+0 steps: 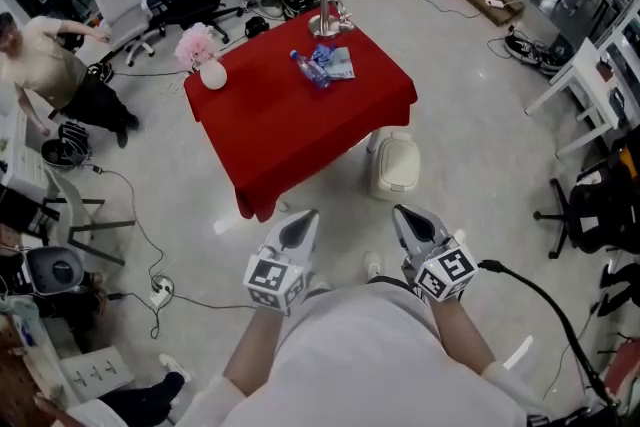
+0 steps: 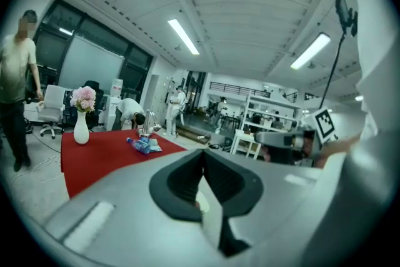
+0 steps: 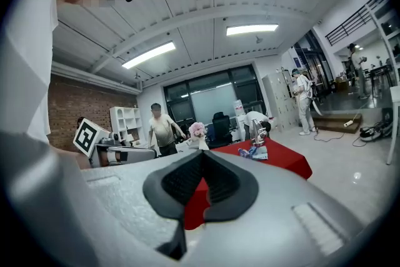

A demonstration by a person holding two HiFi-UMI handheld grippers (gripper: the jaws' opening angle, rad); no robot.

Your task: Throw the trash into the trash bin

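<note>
Since the left gripper [image 1: 298, 227] and right gripper [image 1: 412, 223] hang shut and empty, jaws should widen before reaching the plastic bottle [image 1: 310, 70] well ahead.

Blue bottle [image 1: 310, 68] + wrapper [image 1: 339, 63] on red table [image 1: 280, 135]; white lidded bin [image 1: 397, 165] on floor nr it.

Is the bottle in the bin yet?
No, the bottle lies on the red table, while the bin stands on the floor beside the table.
</note>
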